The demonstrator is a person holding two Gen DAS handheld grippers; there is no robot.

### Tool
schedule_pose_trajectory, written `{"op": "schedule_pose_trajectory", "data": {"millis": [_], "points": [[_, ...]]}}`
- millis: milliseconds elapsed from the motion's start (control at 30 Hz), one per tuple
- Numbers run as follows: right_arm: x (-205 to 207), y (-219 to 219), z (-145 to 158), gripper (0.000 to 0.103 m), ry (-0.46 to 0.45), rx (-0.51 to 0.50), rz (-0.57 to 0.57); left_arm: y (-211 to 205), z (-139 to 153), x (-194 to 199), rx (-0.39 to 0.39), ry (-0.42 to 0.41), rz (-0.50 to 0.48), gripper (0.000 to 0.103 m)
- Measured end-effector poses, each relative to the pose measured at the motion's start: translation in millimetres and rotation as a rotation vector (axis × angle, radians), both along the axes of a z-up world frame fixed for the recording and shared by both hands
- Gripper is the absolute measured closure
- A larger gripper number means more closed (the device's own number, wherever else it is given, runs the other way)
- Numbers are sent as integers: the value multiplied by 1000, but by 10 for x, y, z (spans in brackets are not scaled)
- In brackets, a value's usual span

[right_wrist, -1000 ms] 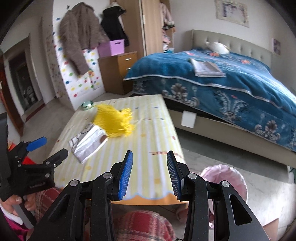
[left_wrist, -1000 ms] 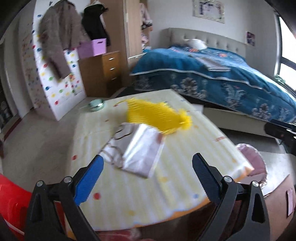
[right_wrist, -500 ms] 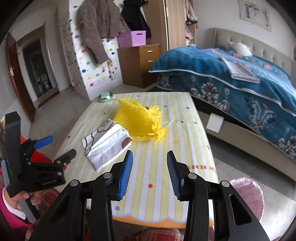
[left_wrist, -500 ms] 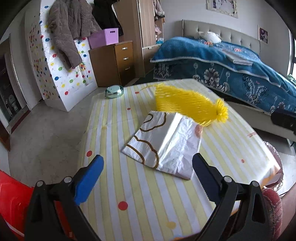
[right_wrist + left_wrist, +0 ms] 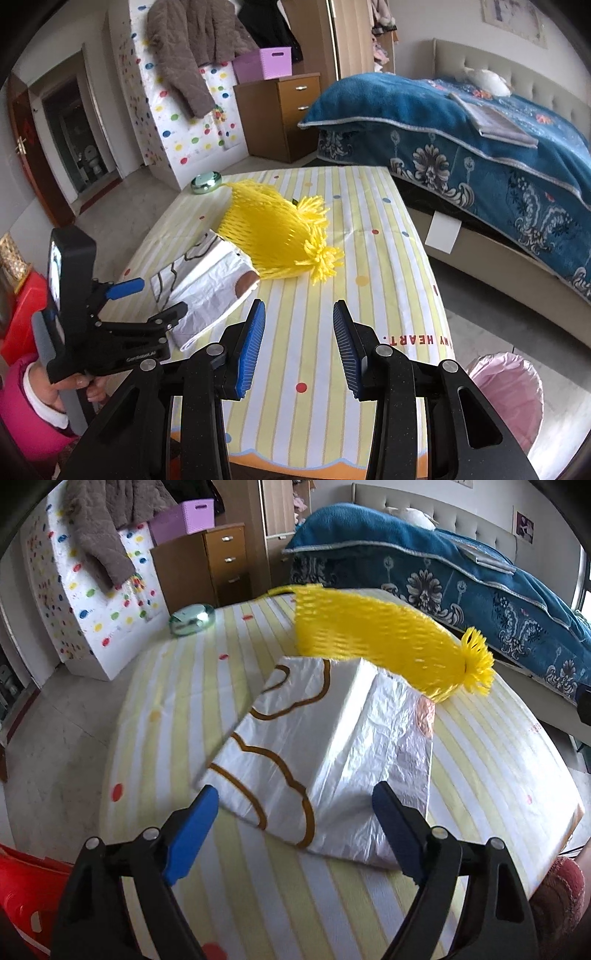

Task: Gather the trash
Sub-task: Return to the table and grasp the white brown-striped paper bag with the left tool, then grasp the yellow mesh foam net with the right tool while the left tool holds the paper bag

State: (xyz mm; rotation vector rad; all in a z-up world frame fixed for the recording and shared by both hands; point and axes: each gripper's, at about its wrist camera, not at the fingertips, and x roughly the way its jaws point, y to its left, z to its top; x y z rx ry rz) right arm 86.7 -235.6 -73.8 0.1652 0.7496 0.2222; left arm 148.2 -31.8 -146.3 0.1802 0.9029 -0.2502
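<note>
**Left gripper spread wide at the near edge of the white bag**

Left gripper (image 5: 295, 805) hangs over the near side of the table (image 5: 509, 775), its two blue-padded fingers set far apart and holding nothing. The near edge of the one white plastic bag (image 5: 332, 746) lies between the fingertips; whether the pads touch it cannot be told. The bag is printed with brown curved lines and lies flat on the yellow-and-white striped cloth. One yellow foam net (image 5: 373, 638) rests on the bag's far edge, its frayed end pointing right.

Seen from the right wrist, the right gripper (image 5: 298, 325) floats above the near middle of the table, its two fingers parted a moderate way and empty. The left gripper (image 5: 147, 301) shows at the left, over the bag (image 5: 207, 284), with the net (image 5: 273, 236) beyond it. One small round green tin (image 5: 206, 182) sits at the far left corner of the table. One pink-lined bin (image 5: 506, 387) stands on the floor just right of the table's near corner. One bed (image 5: 480, 147) with a blue cover fills the far right, and one wooden drawer unit (image 5: 284, 114) stands against the far wall.
</note>
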Motion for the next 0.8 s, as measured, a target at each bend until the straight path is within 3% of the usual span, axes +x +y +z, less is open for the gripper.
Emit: {"op": "schedule_pose_trajectory", "data": {"millis": [167, 233, 333, 400, 467, 633, 800], "points": [[10, -63, -62, 63, 11, 5, -4, -24, -12, 55, -23, -2, -28, 20], [-18, -78, -79, 63, 13, 8, -8, -39, -8, 25, -24, -8, -40, 27], [-80, -89, -74, 63, 9, 9, -15, -132, 15, -83, -10, -23, -87, 52], [-127, -97, -60, 63, 5, 10, -20, -178, 39, -137, 3, -22, -110, 79], [-209, -100, -26, 63, -5, 10, -26, -192, 71, -201, 9, -5, -111, 92], [-292, -120, 49, 63, -26, 5, -27, 22, 341, -417, -76, -35, -23, 96], [-334, -145, 103, 63, -41, 7, -24, 334, 799, -664, -159, -141, 77, 96]]}}
